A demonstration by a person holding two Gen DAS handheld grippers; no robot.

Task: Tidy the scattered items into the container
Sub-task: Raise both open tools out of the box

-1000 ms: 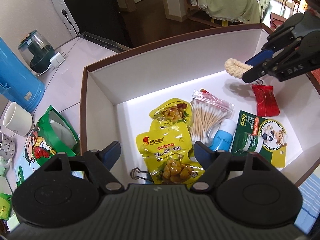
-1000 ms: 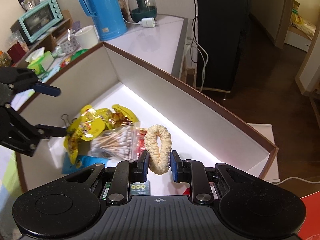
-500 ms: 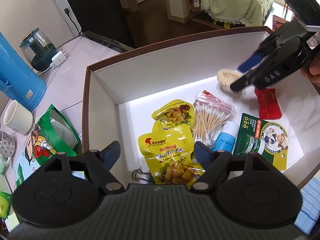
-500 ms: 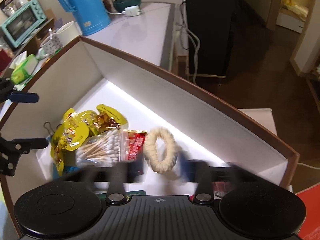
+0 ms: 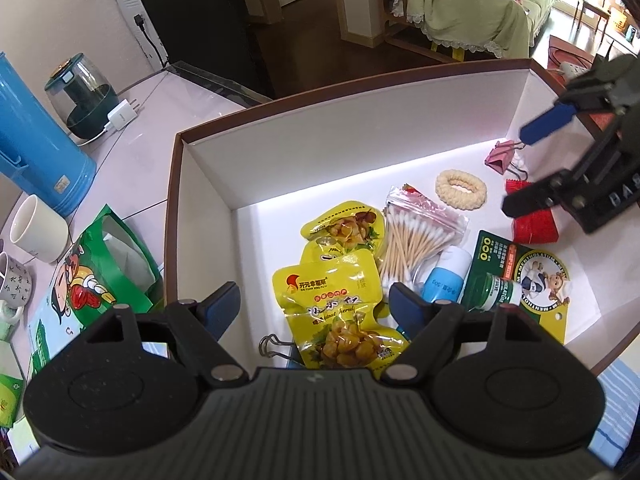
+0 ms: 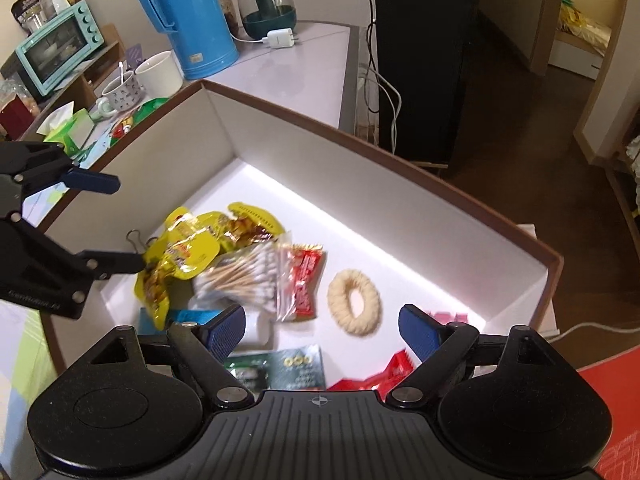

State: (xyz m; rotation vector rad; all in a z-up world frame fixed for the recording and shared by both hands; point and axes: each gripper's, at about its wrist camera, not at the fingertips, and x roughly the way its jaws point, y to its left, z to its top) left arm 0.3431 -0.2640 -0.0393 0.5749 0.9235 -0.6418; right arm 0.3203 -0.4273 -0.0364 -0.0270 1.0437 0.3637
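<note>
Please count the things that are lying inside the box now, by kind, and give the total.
Yellow snack pouches: 2
Cotton swab bag: 1
Cream hair tie: 1
Binder clips: 2
Red packets: 2
Blue-white tube: 1
Green carded balm: 1
Total: 10

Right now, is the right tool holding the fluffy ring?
No, the right tool is open and the ring lies loose on the box floor.

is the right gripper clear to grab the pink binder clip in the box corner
Probably yes. The right gripper is open and empty above the box, and the pink binder clip lies uncovered by the wall; only the hair tie lies nearby, apart from it.
</note>
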